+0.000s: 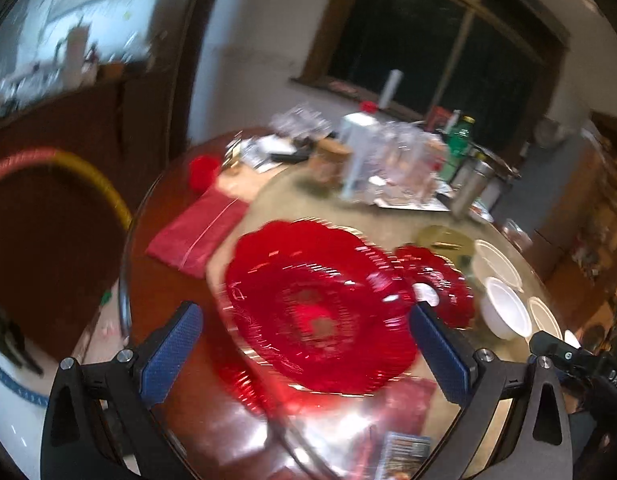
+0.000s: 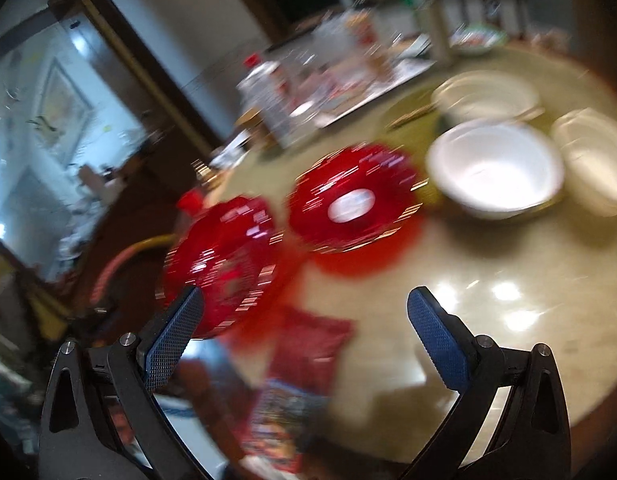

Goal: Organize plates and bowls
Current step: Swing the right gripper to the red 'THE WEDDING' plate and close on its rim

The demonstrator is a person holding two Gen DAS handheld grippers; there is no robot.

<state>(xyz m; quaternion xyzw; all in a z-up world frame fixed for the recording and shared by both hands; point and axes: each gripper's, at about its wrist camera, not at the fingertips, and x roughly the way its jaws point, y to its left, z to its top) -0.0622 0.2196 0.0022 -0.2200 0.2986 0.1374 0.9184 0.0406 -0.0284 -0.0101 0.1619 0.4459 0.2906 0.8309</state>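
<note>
1. Out at the far left, the table edge (image 1: 126,280) curves close by the big red plate (image 1: 320,312). That plate sits near the rim, so a sideways nudge from you could slide it off the glossy top.
2. Your left gripper (image 1: 306,344) is released, jaws spread wide with the big plate between them in view but nothing grasped. Both views are smeared with motion, so I can't tell whether the pads touch the plate.
3. Centre now: the small red plate (image 2: 354,200) lies just beside the big one, scalloped rims nearly meeting. Lift one carelessly and you may clip the other.
4. Your right gripper (image 2: 304,332) hangs open and empty over bare tabletop, your best open room.
5. Further right, the white bowl (image 2: 494,168) stands near the small plate, with more bowls (image 2: 592,160) crowding beyond it.
6. Behind, the bottles and glasses (image 1: 388,160) leave no room to swing.
</note>
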